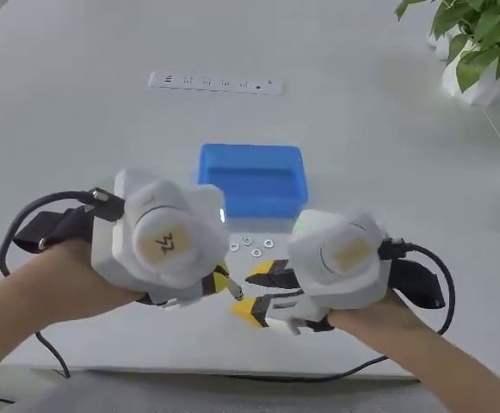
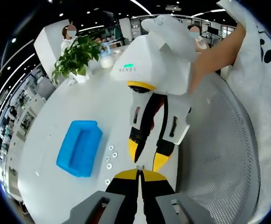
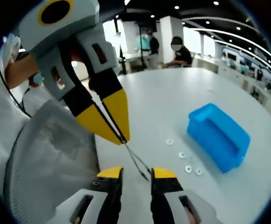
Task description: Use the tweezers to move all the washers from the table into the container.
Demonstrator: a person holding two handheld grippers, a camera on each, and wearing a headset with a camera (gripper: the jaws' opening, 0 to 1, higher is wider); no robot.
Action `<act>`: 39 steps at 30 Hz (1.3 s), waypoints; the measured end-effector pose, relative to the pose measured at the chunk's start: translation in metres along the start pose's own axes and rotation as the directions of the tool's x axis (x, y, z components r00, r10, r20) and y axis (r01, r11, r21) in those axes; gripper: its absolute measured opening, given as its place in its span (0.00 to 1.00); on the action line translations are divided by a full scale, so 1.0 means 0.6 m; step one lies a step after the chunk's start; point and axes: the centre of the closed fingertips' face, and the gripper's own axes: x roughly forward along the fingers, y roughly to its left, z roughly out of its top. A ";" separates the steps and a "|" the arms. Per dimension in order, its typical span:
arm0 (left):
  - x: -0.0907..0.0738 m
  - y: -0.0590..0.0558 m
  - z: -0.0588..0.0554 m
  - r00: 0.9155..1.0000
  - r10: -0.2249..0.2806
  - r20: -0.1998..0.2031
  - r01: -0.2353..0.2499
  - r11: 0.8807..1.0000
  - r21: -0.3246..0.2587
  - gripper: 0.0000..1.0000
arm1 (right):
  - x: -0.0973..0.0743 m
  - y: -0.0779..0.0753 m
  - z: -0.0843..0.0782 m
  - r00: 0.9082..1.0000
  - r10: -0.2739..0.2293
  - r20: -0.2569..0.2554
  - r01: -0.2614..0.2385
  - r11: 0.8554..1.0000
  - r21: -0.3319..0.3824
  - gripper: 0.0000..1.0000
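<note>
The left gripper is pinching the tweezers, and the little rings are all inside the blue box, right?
Only partly. The left gripper does pinch the tweezers, but the washers aren't inside the blue box. The head view shows them lying on the table, just in front of it.

The container [image 1: 252, 179] sits on the desk [image 1: 77, 112]. The washers [image 1: 254, 245] lie just near of it. Nearer still, the left tongs [image 3: 121, 138] face the right tongs [image 2: 146, 161], tweezers [image 3: 137, 161] between them. A power strip [image 1: 215, 83] lies far back, a plant [image 1: 478, 39] far right.
</note>
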 end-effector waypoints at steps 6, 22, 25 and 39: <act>0.000 -0.004 0.010 1.000 -0.012 0.002 0.011 0.999 0.041 0.00 | 0.011 -0.001 0.003 1.000 0.008 -0.017 -0.008 0.999 -0.051 0.10; 0.008 -0.004 0.021 0.993 0.044 0.110 -0.029 0.991 -0.134 0.04 | 0.018 -0.004 0.005 1.000 -0.019 -0.004 0.018 0.994 -0.112 0.03; 0.002 0.000 0.016 0.986 0.086 0.146 -0.053 0.976 -0.212 0.15 | 0.016 -0.007 0.003 1.000 -0.028 -0.002 0.027 0.995 -0.096 0.03; -0.062 0.012 -0.060 0.902 0.417 0.109 -0.304 0.795 -0.525 0.54 | 0.011 -0.029 0.017 1.000 -0.031 0.001 0.031 0.998 -0.057 0.02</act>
